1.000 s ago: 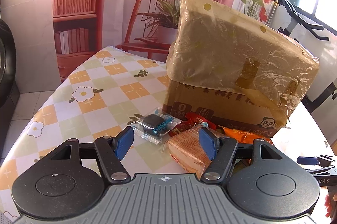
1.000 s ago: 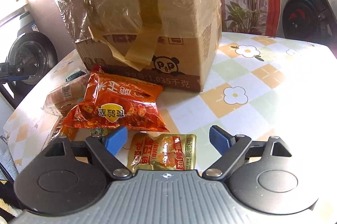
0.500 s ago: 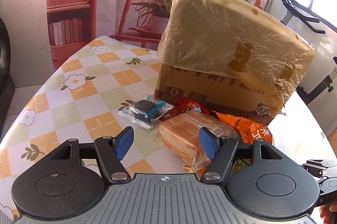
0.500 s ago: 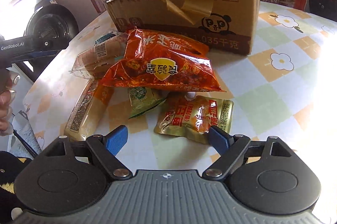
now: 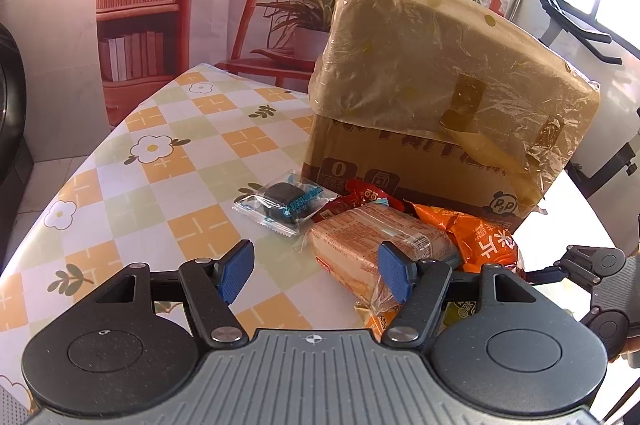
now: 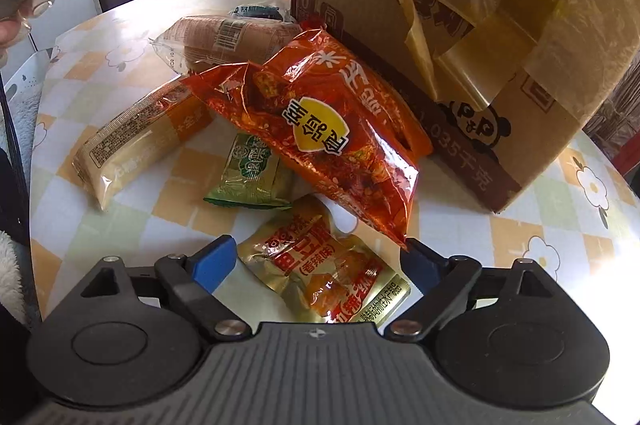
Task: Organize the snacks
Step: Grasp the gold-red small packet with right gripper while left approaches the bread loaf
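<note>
Snacks lie in a loose heap on a surface [image 5: 168,161] covered with a checked, flowered cloth, all pressed close to the front of a cardboard box [image 6: 460,73] wrapped in yellowish film and tape. We count 6 packets across the 2 views. In the right wrist view, an orange chip bag [image 6: 320,129] lies on top of the heap and leans against the box; a green packet [image 6: 250,173] shows from under its lower edge, and a long beige bar [image 6: 136,141] lies just beside the bag on the left. A wrapped loaf of bread [image 6: 224,41] rests behind them, near the box's corner. A gold pouch [image 6: 336,273] lies nearest the camera.

We see the right tool [image 6: 316,261] hanging over this gold pouch, its jaws having just been opening; they stand wide, one blue pad on either side of the pouch, neither pad pressing on it.

In the left wrist view, the left tool [image 5: 316,271] hangs above the surface with its jaws partly spread and nothing held; the bread [image 5: 376,245] lies beyond and partly behind its right pad. A clear wrapper holding a dark cake [image 5: 284,205] lies left of the bread, beside a red packet [image 5: 360,195] at the foot of the box [image 5: 440,97]. The chip bag [image 5: 480,245] shows to the right of the bread.
</note>
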`<action>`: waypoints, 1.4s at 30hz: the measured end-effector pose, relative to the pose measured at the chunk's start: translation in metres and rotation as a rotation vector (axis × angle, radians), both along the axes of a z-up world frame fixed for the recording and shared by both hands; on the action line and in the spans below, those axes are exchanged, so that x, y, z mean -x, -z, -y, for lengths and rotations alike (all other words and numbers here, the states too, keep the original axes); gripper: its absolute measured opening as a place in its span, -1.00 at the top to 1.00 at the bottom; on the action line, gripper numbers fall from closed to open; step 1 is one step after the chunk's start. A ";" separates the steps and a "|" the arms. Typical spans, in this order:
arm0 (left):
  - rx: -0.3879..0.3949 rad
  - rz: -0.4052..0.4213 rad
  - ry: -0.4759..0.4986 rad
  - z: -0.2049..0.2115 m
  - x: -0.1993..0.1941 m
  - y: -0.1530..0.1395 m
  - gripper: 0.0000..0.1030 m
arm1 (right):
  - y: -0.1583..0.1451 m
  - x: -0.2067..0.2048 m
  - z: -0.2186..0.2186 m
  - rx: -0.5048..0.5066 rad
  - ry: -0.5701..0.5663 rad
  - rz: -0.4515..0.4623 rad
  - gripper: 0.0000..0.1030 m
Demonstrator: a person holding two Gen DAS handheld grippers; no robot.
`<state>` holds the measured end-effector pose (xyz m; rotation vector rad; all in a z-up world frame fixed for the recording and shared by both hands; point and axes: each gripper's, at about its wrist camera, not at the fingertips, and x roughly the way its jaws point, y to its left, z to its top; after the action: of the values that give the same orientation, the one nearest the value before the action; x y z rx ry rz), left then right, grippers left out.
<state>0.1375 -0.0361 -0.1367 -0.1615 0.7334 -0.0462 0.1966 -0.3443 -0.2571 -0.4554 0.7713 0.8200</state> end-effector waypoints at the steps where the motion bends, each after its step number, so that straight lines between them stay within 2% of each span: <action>1: 0.001 0.000 0.000 0.000 0.000 0.000 -0.37 | 0.003 -0.006 0.003 -0.036 0.025 -0.035 -0.79; 5: -0.002 0.000 0.002 0.000 0.000 0.001 -0.37 | 0.003 -0.008 0.008 -0.093 0.186 -0.065 -0.79; 9: 0.003 -0.007 0.005 0.001 -0.003 0.003 -0.37 | -0.003 -0.004 0.008 -0.166 0.432 -0.142 -0.78; 12: 0.004 -0.010 0.017 0.002 -0.003 0.005 -0.37 | -0.009 0.000 0.006 -0.202 0.511 -0.204 -0.78; 15: 0.006 -0.007 0.020 0.002 -0.003 0.005 -0.37 | -0.013 0.001 0.005 -0.204 0.448 -0.220 -0.73; 20: 0.012 -0.010 0.004 -0.003 -0.003 0.005 -0.37 | -0.016 0.016 0.001 -0.029 0.196 -0.077 -0.58; 22: 0.012 -0.011 0.003 -0.003 -0.003 0.006 -0.37 | -0.012 0.019 0.004 0.001 0.121 -0.057 -0.47; 23: 0.012 -0.011 0.005 -0.002 -0.003 0.006 -0.37 | -0.012 0.019 0.005 -0.015 0.105 -0.048 -0.47; 28: 0.008 -0.012 0.017 -0.001 -0.002 0.005 -0.37 | -0.007 0.015 0.005 -0.062 0.095 -0.048 -0.44; 29: 0.008 -0.011 0.016 -0.001 -0.002 0.005 -0.37 | -0.008 0.013 0.008 -0.072 0.102 -0.044 -0.33; 30: 0.009 -0.011 0.015 -0.002 -0.002 0.005 -0.37 | -0.009 0.014 0.011 -0.077 0.115 -0.040 -0.12; 31: 0.010 -0.011 0.012 -0.003 -0.002 0.005 -0.37 | -0.009 0.015 0.013 -0.082 0.122 -0.043 -0.03; 37: 0.010 -0.017 0.014 -0.002 -0.003 0.007 -0.36 | -0.010 0.017 0.019 -0.139 0.210 -0.075 0.12; 38: 0.009 -0.016 0.019 -0.001 -0.003 0.006 -0.36 | -0.010 0.018 0.019 -0.149 0.218 -0.077 0.20; 42: 0.008 -0.016 0.025 -0.001 -0.004 0.006 -0.36 | -0.008 0.028 0.020 -0.187 0.255 -0.066 0.27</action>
<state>0.1411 -0.0354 -0.1427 -0.1601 0.7509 -0.0715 0.1684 -0.3642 -0.2486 -0.1599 0.7867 0.6633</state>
